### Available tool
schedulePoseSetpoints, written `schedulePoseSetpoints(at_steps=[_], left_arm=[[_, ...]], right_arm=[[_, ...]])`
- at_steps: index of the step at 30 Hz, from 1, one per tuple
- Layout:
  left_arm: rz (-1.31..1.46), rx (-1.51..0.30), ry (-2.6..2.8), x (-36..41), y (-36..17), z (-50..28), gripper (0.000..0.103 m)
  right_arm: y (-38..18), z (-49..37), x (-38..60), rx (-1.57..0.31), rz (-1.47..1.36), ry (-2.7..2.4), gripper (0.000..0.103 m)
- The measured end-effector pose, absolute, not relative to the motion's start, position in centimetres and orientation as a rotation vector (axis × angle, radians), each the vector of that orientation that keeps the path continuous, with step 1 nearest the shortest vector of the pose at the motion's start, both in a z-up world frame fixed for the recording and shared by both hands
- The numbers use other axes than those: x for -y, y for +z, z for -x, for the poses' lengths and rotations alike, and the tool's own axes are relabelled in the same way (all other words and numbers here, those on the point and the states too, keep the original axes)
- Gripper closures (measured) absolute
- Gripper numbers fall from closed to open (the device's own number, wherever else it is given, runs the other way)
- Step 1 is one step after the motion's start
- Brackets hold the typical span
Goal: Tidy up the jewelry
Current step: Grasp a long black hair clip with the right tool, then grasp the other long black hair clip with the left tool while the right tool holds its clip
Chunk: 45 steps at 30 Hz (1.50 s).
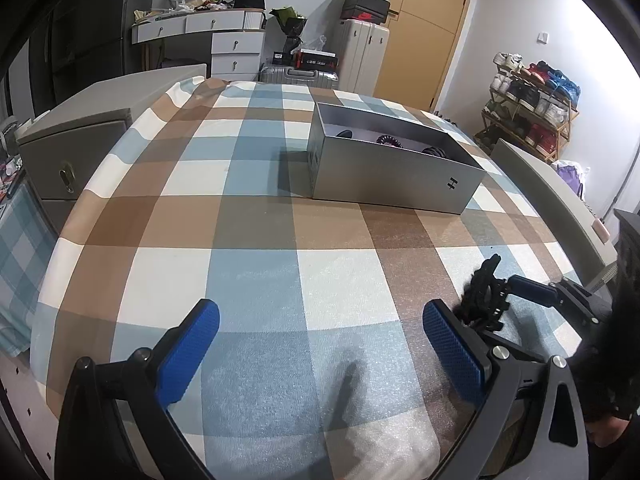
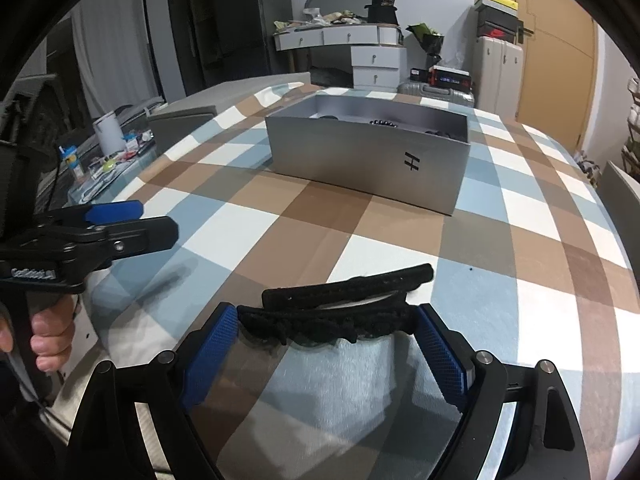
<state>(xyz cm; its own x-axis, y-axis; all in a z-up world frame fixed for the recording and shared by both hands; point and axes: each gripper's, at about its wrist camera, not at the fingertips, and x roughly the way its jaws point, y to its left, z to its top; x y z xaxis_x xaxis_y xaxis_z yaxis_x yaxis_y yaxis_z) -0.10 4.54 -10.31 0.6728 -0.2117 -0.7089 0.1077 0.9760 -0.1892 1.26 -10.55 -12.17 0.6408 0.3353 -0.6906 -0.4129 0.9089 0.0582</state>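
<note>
right gripper (image 2: pixel 324 344) – jaws wide, spanning black lace-covered headband (image 2: pixel 340 300), pads touching its ends | near edge of checked bedspread (image 2: pixel 248 220) | grey open cardboard box (image 2: pixel 360 160) mid-bed | left gripper (image 1: pixel 320 344) wide, empty | risk – springy band pops out if we squeeze unevenly

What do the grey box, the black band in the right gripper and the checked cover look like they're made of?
Grey box: likely cardboard with a matte, slightly metallic finish; thin straight walls, printed mark.
Black band: seemingly lacy or braided fabric, a bumpy matte edge spanning the right gripper.
Checked cover: woven or brushed cloth, softly fuzzy, no shine.
</note>
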Motion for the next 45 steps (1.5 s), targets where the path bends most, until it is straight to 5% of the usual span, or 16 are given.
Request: schedulePoseSetpoints(at_steps=[2,3,4,45], left_arm=[[0.136,-0.818,-0.182,-4.5,-10.3,0.1,0.004],[0.135,-0.819,-0.183,-4.4,-10.3,0.0,0.004],[0.133,-0.821,-0.186,-4.3,-10.2,0.0,0.004],[-0.063,-0.874,-0.454,3.6,-10.0,-3.0,0.004]], right_arm=[[-11.8,-1.0,10.9,-0.759,0.097,0.435,0.015],[-11.6,-0.9,11.1,-0.758,0.09,0.439,0.034],[-11.6,-0.9,11.2,-0.763,0.084,0.443,0.039],[-10.5,-0.7,21.5,-0.652,-0.262,0.347,0.04]])
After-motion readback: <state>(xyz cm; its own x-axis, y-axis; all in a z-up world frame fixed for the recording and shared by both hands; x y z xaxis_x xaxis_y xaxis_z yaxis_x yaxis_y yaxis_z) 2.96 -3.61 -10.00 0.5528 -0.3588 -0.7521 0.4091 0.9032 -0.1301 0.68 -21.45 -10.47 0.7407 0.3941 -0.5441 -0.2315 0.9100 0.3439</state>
